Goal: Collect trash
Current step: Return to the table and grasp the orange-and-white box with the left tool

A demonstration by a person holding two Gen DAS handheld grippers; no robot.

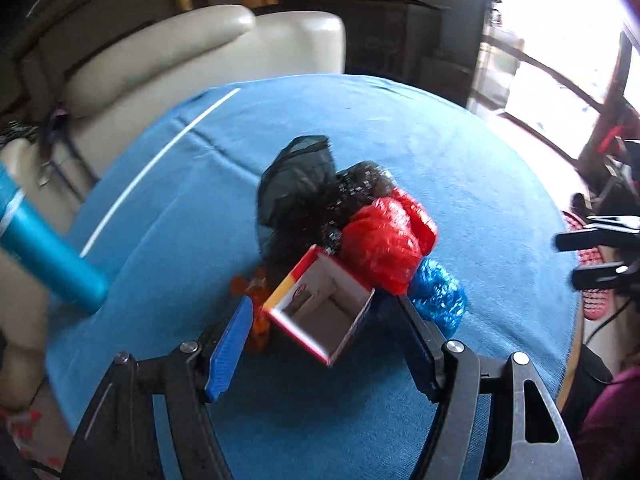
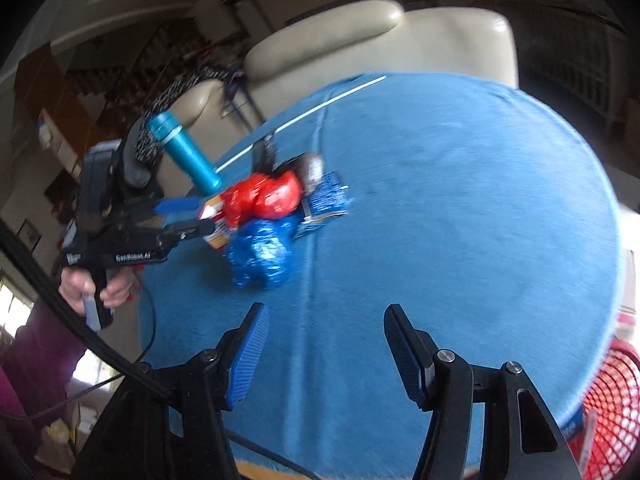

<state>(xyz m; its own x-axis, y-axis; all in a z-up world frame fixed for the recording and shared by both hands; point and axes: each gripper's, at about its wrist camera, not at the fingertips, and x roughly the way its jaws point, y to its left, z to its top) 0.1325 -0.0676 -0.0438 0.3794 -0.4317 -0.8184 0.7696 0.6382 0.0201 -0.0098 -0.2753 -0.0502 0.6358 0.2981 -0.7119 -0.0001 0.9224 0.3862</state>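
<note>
A pile of trash lies on the blue tablecloth (image 1: 400, 128): a dark crumpled bag (image 1: 298, 184), a red plastic bag (image 1: 384, 240), a blue plastic bag (image 1: 438, 298), an orange scrap (image 1: 256, 320) and an open red-and-white carton (image 1: 320, 312). My left gripper (image 1: 326, 314) is open with the carton between its fingers, jaws apart from it. In the right wrist view the left gripper (image 2: 188, 216) reaches the carton (image 2: 218, 228) beside the red bag (image 2: 264, 196), the blue bag (image 2: 260, 256) and a blue packet (image 2: 326, 200). My right gripper (image 2: 324, 334) is open and empty over bare cloth.
A teal bottle (image 1: 44, 252) stands at the table's left edge; it also shows in the right wrist view (image 2: 184, 152). A cream sofa (image 1: 192, 52) is behind the table. A red mesh basket (image 2: 616, 396) sits off the right edge. A window is at right.
</note>
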